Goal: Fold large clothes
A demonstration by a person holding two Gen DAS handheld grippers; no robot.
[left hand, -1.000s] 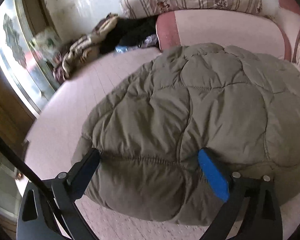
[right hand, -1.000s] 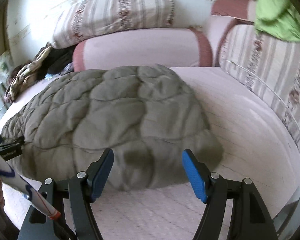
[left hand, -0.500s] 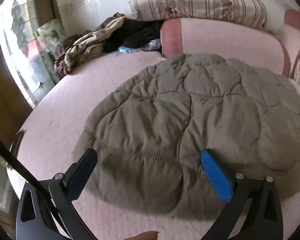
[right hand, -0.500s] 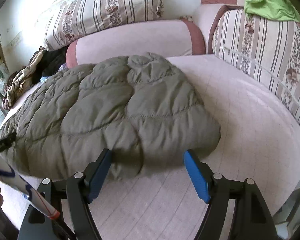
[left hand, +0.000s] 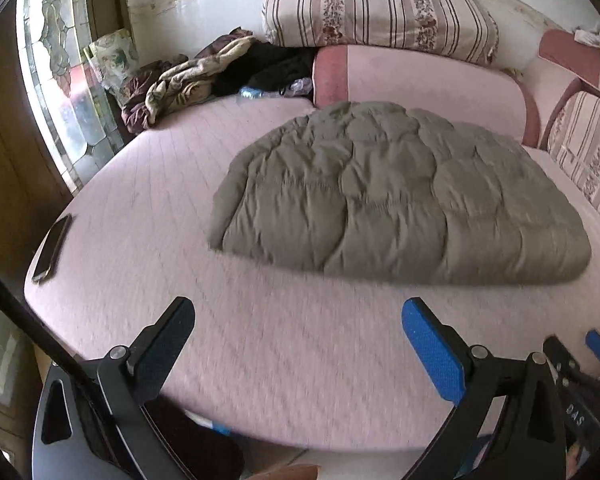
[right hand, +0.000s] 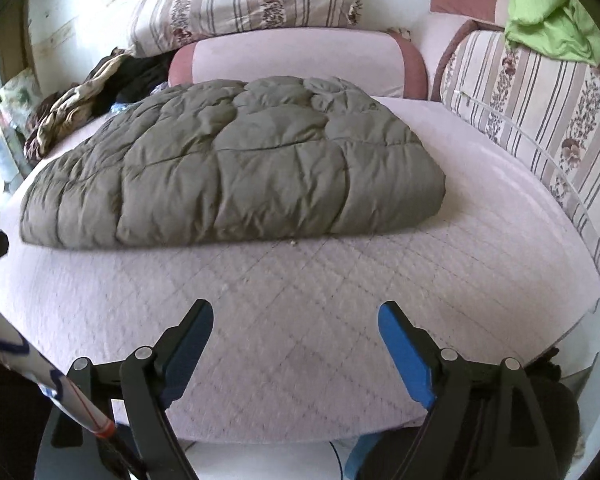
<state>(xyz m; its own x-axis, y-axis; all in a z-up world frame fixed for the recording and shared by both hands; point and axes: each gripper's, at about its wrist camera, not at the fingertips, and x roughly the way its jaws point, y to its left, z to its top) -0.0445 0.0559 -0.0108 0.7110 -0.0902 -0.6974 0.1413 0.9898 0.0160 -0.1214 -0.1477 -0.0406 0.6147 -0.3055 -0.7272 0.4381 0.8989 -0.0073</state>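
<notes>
Jacket (right hand: 228,160), olive quilted, lies folded on pink bed cover (right hand: 300,320), long axis left-right, far of both grippers, apart from each. L gripper (left hand: 298,344) wide, empty; R gripper (right hand: 296,344) opening, empty, approx. level w/ jacket's right end; neither clearly nearer

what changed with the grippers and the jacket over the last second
Both grippers backed away from the folded olive quilted jacket. The left gripper and right gripper, whose fingers reached the jacket's near edge before, are now over bare pink bed cover; the right jaws are opening, empty. The jacket stayed folded in place, as did the clothes pile.
</notes>
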